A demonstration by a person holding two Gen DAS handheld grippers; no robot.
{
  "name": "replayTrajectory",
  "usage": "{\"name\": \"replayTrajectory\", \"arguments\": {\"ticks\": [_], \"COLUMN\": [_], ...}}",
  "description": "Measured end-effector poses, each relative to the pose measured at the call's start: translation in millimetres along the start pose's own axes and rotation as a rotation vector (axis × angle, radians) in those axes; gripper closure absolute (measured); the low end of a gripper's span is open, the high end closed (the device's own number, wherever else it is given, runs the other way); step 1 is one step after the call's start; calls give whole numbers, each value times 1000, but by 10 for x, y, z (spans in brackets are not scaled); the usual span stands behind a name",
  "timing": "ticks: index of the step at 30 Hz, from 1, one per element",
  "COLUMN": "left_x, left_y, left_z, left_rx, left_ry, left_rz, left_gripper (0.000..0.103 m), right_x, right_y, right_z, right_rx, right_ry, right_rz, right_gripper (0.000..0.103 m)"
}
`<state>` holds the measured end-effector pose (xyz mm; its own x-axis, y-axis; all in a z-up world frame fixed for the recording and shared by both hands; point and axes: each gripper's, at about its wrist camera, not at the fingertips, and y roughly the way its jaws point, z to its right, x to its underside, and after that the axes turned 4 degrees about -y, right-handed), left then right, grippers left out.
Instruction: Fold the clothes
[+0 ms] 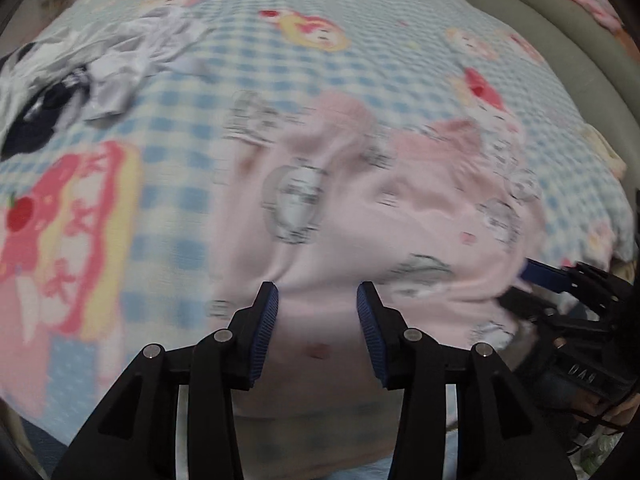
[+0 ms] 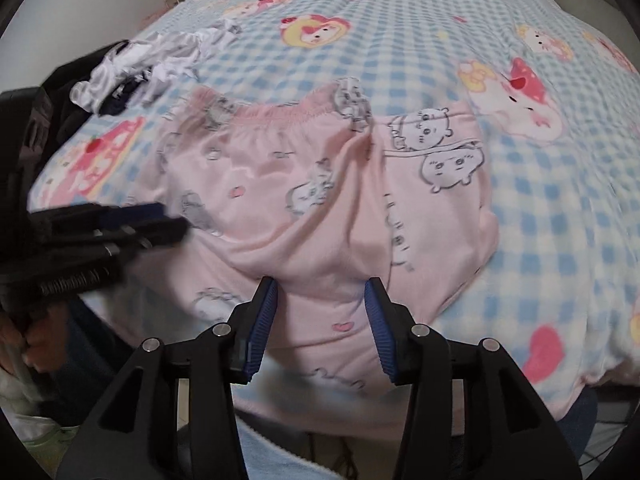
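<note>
A pink garment (image 1: 360, 208) (image 2: 304, 184) printed with cartoon animals lies partly folded on a blue checked blanket (image 1: 280, 72) (image 2: 400, 32). Its elastic waistband (image 2: 280, 114) is on the far side. My left gripper (image 1: 318, 294) hovers over the garment's near edge with its blue pads (image 1: 272, 312) apart, and pink cloth shows in the gap without being pinched. My right gripper (image 2: 322, 286) stands the same way over the near fold, its pads (image 2: 378, 312) clear of the cloth. Each gripper shows from the side in the other's view: the right gripper (image 1: 548, 276) and the left gripper (image 2: 140, 220).
A heap of white and dark clothes (image 1: 80, 72) (image 2: 152, 64) lies at the far left of the blanket. A grey-green padded edge (image 1: 560, 20) borders the bed at the upper right. The bed's near edge drops off under the grippers. A hand (image 2: 36, 344) shows at lower left.
</note>
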<state>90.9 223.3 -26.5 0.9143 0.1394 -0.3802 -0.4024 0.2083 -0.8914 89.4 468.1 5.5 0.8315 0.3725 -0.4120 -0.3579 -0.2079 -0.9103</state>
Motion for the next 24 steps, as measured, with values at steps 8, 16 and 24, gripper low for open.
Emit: {"name": "replayTrajectory", "arguments": {"ticks": [8,16,24], "left_x": [-257,-730,-534], "left_y": [-254,326,-232], "left_z": [26,193,-244], "left_rx": [126,31,94], "left_ry": [16,61,-94], "left_rz": [86,30,152], "left_gripper": [62,64,61], "right_x": [-197,-663,-636], "right_y": [-308,343,-112], "right_z": [210,-14,360], "right_rx": [-33,31,-47], "right_ry": [6,-96,109], "right_rz": [82,-5,130], "right_gripper": [51,69,54]}}
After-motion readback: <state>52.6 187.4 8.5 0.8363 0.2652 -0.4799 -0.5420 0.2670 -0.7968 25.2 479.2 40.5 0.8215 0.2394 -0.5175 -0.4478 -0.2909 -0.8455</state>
